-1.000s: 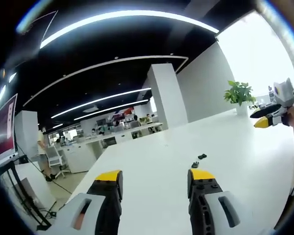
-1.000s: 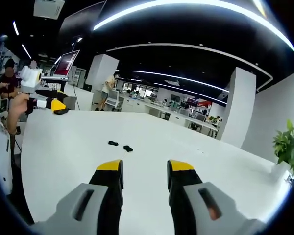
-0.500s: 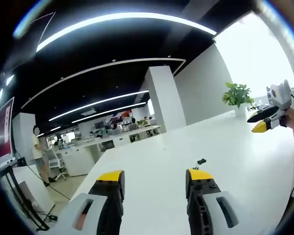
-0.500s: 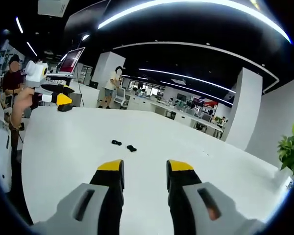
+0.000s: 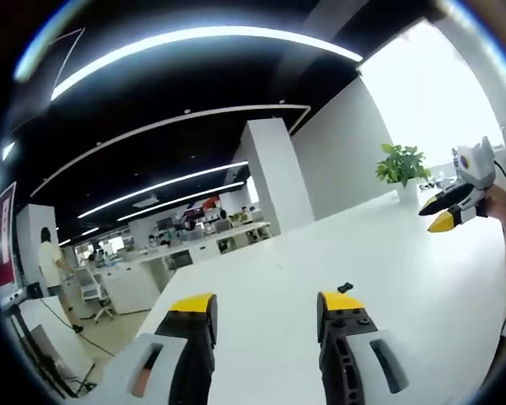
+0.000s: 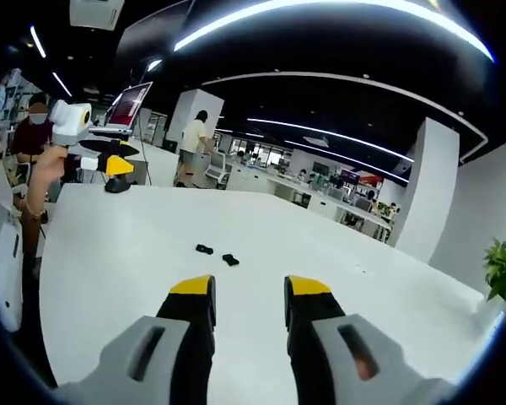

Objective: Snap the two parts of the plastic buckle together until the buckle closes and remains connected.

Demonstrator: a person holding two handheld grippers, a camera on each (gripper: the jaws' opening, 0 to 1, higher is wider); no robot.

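Note:
Two small black buckle parts lie apart on the white table (image 6: 135, 253): one piece (image 6: 204, 249) to the left, the other (image 6: 230, 260) just right of it. In the left gripper view a single buckle piece (image 5: 345, 288) peeks out just above the right jaw. My right gripper (image 6: 245, 288) is open, well short of the parts. My left gripper (image 5: 266, 300) is open too, with nothing between its jaws. The left gripper (image 6: 110, 160) shows at the far left of the right gripper view; the right gripper (image 5: 445, 216) shows at the right of the left gripper view.
A potted plant (image 5: 399, 164) stands at the table's far end. White pillars (image 5: 272, 173), desks and chairs fill the office behind. People stand by a monitor (image 6: 128, 105) on a stand beyond the table's left edge.
Both views have shifted slightly with the hands. The left gripper view has tilted and one buckle piece has slipped behind its right jaw. The buckle parts lie where they were.

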